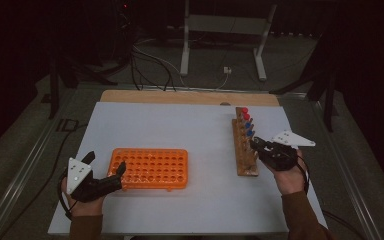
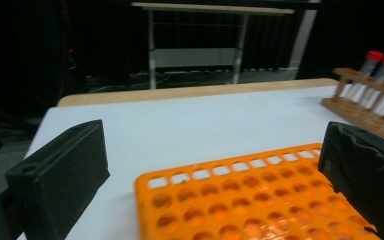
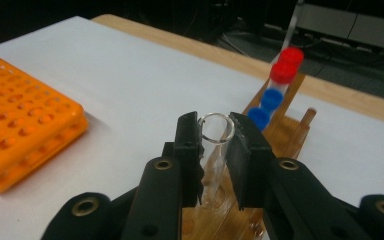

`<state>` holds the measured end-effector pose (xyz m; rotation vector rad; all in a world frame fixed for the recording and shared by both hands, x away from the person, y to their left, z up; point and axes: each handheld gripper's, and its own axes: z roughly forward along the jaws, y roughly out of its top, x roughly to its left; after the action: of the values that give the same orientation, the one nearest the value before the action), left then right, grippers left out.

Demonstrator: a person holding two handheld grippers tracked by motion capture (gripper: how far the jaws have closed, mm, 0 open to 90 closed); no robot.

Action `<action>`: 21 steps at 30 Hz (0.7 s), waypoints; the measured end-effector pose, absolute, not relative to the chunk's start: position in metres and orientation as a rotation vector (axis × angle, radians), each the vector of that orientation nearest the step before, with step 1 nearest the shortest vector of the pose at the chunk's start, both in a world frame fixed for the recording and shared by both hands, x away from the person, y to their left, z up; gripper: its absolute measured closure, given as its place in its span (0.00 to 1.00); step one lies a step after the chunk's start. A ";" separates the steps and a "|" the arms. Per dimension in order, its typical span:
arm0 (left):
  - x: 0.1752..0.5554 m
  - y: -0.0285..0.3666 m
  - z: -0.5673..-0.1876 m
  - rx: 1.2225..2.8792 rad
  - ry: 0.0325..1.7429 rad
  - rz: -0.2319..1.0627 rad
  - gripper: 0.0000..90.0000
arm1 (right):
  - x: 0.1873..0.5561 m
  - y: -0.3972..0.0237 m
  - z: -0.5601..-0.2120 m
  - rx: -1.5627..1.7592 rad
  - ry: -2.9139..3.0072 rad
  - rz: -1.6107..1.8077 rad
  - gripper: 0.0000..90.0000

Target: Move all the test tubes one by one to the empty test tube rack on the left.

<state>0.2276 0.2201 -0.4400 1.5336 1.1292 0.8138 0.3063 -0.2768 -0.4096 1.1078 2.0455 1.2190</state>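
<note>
The right tool (image 3: 215,137) is closed on a clear uncapped test tube (image 3: 214,150) — its two black jaws pinch the glass just below the open rim, and the tube stands upright with its lower part down among the holes of the wooden rack (image 3: 280,145). In the high view the right tool (image 1: 258,145) sits at the near end of that wooden rack (image 1: 245,165), which runs near-to-far along the right side of the white bench (image 1: 190,125). Beyond the held tube, four capped tubes stand in the rack: two blue caps (image 3: 265,107) next, then two red caps (image 3: 287,65) at the far end.

The left tool (image 1: 105,167) is open wide with nothing between its jaws. It hovers at the left near edge of the orange tube rack (image 1: 150,169), one jaw over the rack's left rim, the other out over bare bench. From the left gripper view the orange rack (image 2: 250,200) lies between and just past the spread jaws — its holes all look empty — and the wooden rack (image 2: 365,107) shows far off to the right.
</note>
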 end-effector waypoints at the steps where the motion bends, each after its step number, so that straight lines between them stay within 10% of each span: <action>1: 0.228 0.220 -0.440 1.534 1.129 0.814 0.00 | 0.305 -0.277 -0.407 1.102 2.044 1.222 0.85; 21: 0.248 0.171 -0.426 1.615 1.005 0.728 0.02 | 0.303 -0.252 -0.390 1.012 2.096 1.253 0.85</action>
<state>0.2476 0.1706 -0.4256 1.6147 1.0055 0.7277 0.3031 -0.2524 -0.3903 1.0123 2.0961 1.2527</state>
